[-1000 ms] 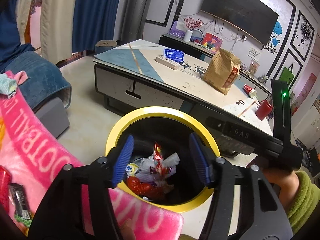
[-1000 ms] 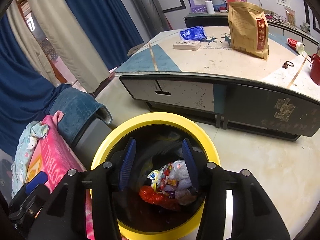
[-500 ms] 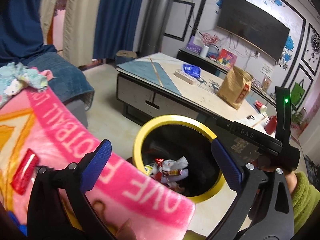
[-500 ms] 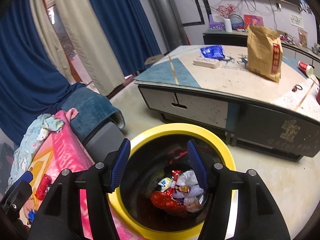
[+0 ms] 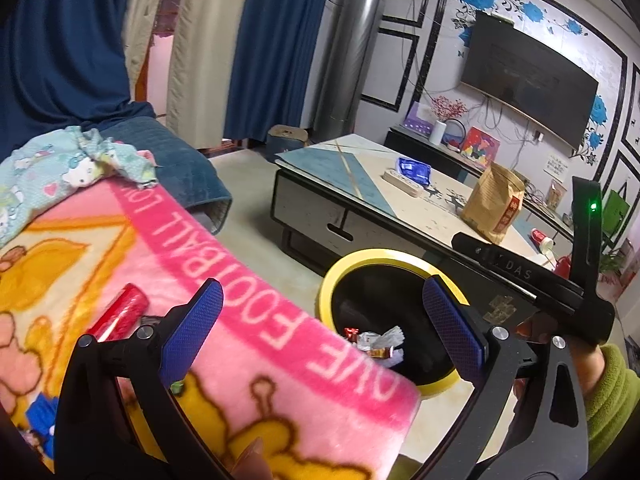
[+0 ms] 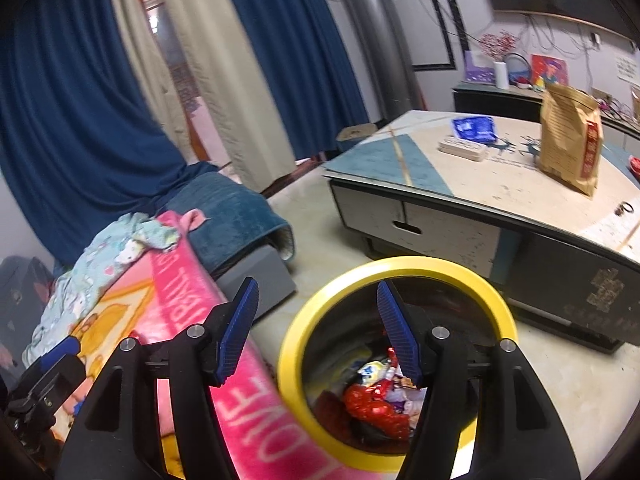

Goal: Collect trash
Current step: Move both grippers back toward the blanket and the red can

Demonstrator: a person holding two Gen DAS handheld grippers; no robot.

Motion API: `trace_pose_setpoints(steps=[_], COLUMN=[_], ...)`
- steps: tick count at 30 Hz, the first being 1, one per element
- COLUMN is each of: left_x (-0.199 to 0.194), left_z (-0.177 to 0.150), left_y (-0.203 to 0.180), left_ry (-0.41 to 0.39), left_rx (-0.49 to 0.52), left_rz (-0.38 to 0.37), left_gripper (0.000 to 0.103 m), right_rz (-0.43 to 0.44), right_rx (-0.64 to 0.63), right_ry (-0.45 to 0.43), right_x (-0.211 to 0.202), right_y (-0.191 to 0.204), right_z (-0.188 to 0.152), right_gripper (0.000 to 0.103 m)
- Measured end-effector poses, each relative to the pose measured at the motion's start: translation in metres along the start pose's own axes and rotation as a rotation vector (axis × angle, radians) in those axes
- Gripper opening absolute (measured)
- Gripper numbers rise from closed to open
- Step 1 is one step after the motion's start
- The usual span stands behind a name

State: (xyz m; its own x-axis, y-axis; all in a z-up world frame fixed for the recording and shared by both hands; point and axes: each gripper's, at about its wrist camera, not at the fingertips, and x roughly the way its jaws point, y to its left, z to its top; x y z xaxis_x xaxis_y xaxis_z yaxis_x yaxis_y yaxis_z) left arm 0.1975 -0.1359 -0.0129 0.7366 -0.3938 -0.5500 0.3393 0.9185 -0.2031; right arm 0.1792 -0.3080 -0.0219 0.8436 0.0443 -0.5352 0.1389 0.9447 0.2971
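Note:
A black trash bin with a yellow rim (image 5: pixel 362 259) stands on the floor and holds several crumpled wrappers (image 5: pixel 376 346). A red wrapper (image 5: pixel 120 316) lies on the pink blanket (image 5: pixel 248 320), just left of my left gripper (image 5: pixel 322 286). That gripper is open wide and empty, spanning the blanket edge and the bin. In the right wrist view my right gripper (image 6: pixel 316 284) is open and empty above the bin rim (image 6: pixel 400 265), with the wrappers (image 6: pixel 376 398) below it. The right gripper's body (image 5: pixel 520 274) shows at the right of the left wrist view, held by a hand in a green sleeve.
A low coffee table (image 6: pixel 500 184) behind the bin carries a brown paper bag (image 6: pixel 570 148), a blue packet (image 6: pixel 472 128) and a power strip (image 6: pixel 462 148). A teal cover (image 6: pixel 224 216) and patterned cloth (image 5: pixel 76 160) lie on the sofa to the left.
Both grippers have opened wider and drawn up and left from the bin. The left view now takes in the blanket and the red wrapper.

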Motion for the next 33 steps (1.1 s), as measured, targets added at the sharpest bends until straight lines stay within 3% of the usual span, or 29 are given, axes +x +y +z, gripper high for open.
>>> trace_pose_setpoints(steps=[9, 11, 13, 33], left_x=[-0.03, -0.038, -0.045, -0.101], left_z=[-0.007, -0.009, -0.01, -0.037], left_y=[0.017, 0.021, 0.025, 0.095], left_ry=[-0.042, -0.056, -0.068, -0.127], left_rx=[-0.018, -0.017, -0.022, -0.135], left_rz=[0.049, 0.061, 0.071, 0.218], left_gripper=[0.092, 0.092, 0.092, 0.092], right_rz=[0.098, 0.102, 0.109, 0.198], right_rx=[-0.101, -0.114, -0.122, -0.24], right_ry=[-0.03, -0.033, -0.033, 0.053], right_x=[-0.011, -0.013, -0.014, 0.0], right_y=[0.046, 0.053, 0.059, 0.119], right_z=[-0.006, -0.008, -0.01, -0.046], right_gripper=[0.06, 0.068, 0.068, 0.073])
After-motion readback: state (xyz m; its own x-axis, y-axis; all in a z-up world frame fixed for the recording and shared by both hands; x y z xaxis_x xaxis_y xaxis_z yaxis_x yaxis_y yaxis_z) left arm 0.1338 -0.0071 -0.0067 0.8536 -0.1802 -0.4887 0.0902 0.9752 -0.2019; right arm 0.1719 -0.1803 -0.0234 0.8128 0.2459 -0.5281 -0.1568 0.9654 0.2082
